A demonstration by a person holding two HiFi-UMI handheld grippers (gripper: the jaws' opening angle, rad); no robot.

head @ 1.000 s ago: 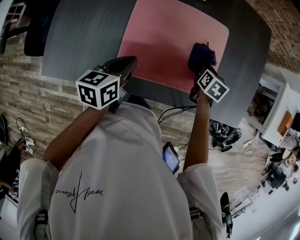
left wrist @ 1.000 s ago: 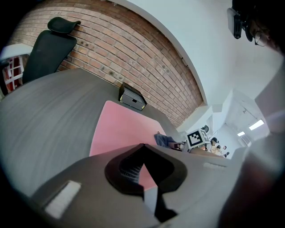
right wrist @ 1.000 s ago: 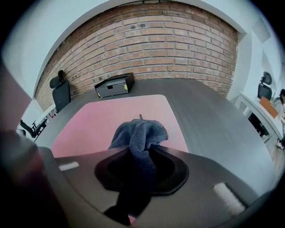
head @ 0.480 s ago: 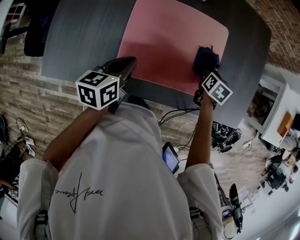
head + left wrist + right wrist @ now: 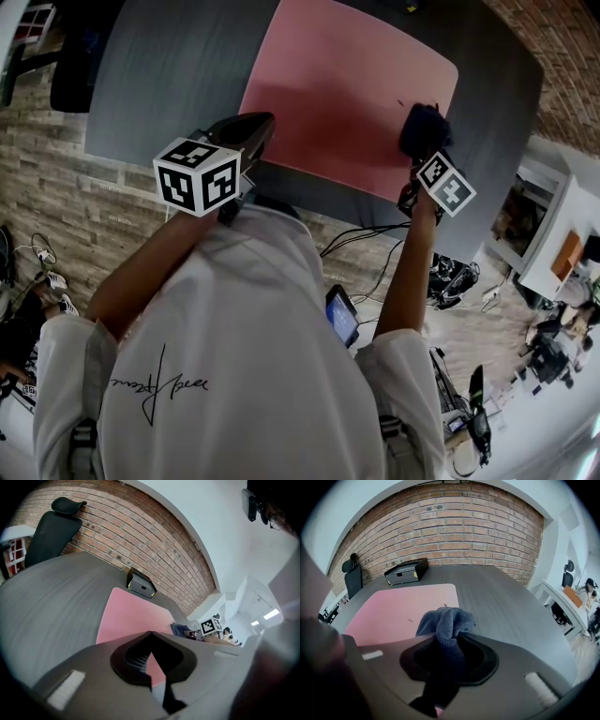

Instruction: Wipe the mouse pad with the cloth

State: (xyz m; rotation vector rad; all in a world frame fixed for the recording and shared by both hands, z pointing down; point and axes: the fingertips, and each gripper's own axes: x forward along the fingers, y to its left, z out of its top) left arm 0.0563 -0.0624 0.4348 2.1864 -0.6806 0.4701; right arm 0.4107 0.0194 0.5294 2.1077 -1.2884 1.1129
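Right hand-held gripper [image 5: 449,648], jaws clamped on a bunched dark blue cloth [image 5: 446,620] that stood up between them. In the head view the cloth lay over the right margin of the pink mouse pad [image 5: 347,84], close to its near-right corner; contact with the pad seemed likely but could not be confirmed. The pad lay flat on the grey surface [image 5: 169,75], with a black box [image 5: 407,571] beyond its far edge, before the brick wall [image 5: 454,522].

Left hand-held gripper [image 5: 150,656], jaws together with nothing between them, was held above the near edge of the surface by the pad's near-left corner, well apart from the cloth.

Step in hand, by judgement: the wiping stroke itself, at 1 edge of the pad. Most of the pad's area lay to the left of the cloth. The next move would call for steady downward pressure and a sweep leftward across the pad, with the cloth kept gripped and the pad kept from sliding.
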